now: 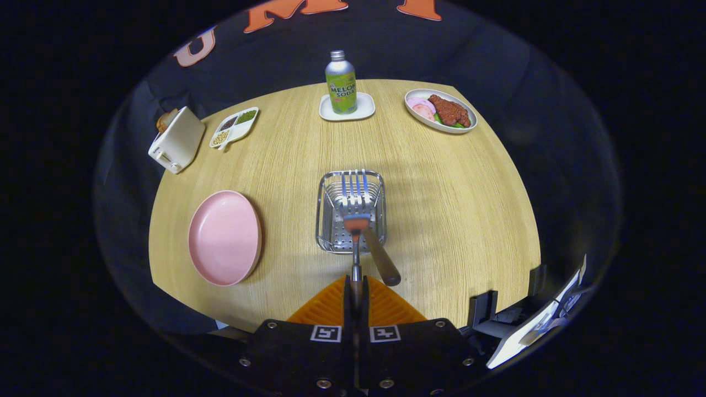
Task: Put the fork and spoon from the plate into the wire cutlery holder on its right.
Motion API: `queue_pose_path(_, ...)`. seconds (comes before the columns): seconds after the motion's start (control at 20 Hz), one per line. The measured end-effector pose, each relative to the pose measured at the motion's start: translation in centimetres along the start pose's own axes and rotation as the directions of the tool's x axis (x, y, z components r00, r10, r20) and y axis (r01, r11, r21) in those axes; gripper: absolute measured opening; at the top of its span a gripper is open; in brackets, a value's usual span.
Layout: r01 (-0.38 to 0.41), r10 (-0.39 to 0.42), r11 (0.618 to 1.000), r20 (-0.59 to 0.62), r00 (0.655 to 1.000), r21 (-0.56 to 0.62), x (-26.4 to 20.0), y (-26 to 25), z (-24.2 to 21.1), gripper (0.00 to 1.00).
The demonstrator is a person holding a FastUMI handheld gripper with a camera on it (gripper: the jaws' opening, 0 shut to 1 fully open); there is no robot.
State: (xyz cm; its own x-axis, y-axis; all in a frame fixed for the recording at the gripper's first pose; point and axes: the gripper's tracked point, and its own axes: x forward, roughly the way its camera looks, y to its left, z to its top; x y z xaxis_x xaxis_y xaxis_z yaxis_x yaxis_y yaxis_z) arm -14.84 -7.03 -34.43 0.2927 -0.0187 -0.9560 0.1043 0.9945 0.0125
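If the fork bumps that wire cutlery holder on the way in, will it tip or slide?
The wire cutlery holder probably slides rather than tips: it looks squat, with a flat perforated base on smooth wood. Being thin wire, it is likely light, so a nudge may shift it. The gripper is shut on the fork, and a wooden-handled utensil leaning inside adds little weight.

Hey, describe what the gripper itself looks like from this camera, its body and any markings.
The gripper has a black body with visible screw heads along its front. Two square black-and-white fiducial tags sit side by side near the middle. Its two fingers are ridged, triangular wedges tapering forward, pressed close together.
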Motion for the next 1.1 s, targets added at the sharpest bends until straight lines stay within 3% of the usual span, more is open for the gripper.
queue_pose_path(0.25, -0.016, 0.014, 1.000, -0.063, 0.998, -0.025, 0.9, 0.3, 0.0, 0.05)
queue_pose_path(0.65, -0.009, 0.009, 1.000, -0.048, 0.999, -0.017, 0.9, 0.7, 1.8, 0.09)
queue_pose_path(0.85, -0.004, 0.004, 1.000, 0.021, 1.000, -0.021, 0.4, 0.8, 3.8, 0.10)
queue_pose_path(1.1, -0.010, 0.009, 1.000, 0.196, 0.981, 0.002, -1.5, 1.1, 8.5, 0.10)
